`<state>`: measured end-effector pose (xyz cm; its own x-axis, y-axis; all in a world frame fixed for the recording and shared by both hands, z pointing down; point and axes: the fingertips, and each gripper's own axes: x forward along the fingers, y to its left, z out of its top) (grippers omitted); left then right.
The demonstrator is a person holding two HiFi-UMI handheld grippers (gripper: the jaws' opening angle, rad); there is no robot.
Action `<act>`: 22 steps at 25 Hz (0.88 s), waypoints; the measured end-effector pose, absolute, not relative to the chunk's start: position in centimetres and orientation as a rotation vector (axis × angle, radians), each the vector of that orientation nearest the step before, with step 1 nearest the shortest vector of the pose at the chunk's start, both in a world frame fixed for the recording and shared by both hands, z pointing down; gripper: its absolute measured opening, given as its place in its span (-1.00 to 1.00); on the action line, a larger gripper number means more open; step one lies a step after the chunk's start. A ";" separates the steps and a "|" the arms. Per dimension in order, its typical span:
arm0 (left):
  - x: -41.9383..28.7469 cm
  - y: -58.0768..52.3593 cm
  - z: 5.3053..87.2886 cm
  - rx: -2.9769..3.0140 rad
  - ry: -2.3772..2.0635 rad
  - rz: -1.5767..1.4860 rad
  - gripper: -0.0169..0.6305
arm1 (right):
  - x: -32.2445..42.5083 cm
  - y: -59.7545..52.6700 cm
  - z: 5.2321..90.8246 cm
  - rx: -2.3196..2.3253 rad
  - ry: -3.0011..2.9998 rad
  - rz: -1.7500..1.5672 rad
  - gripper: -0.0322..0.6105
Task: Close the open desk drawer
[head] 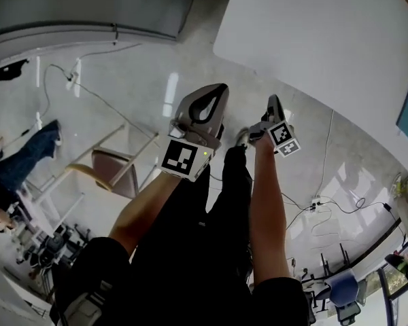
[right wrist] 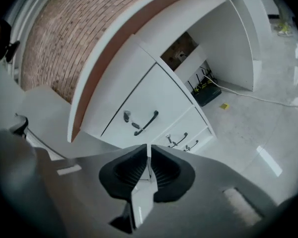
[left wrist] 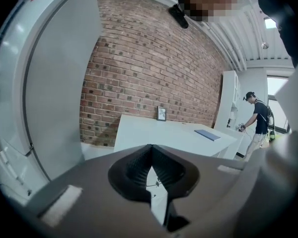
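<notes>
A white drawer unit [right wrist: 154, 103] stands under the white desk [right wrist: 139, 14], seen only in the right gripper view. Its large top drawer [right wrist: 134, 108] has a black handle [right wrist: 146, 123] and a keyed lock; two lower drawers [right wrist: 186, 133] carry smaller handles. From this angle I cannot tell whether any front stands out. My right gripper [right wrist: 149, 150] is well short of the unit, shut and holding nothing. My left gripper [left wrist: 151, 150] faces a brick wall, shut and holding nothing. In the head view the left gripper [head: 214, 97] and the right gripper [head: 275, 104] hang side by side over the floor beside the desk [head: 313, 32].
A chair [head: 109, 168] stands to my left and cables [head: 326, 209] trail on the floor to my right. A black box with cables [right wrist: 206, 93] sits in the kneehole. A picture frame [left wrist: 161, 114] and a blue notebook [left wrist: 207, 134] lie on a desk; a person [left wrist: 258, 118] stands beyond.
</notes>
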<state>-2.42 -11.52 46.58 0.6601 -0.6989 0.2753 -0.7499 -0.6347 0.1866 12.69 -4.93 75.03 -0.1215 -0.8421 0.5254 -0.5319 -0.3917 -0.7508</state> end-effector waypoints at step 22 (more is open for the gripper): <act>-4.1 -7.1 25.7 2.674 -1.301 0.117 -0.89 | 15.5 -0.8 32.6 -2.228 2.253 -0.637 -0.89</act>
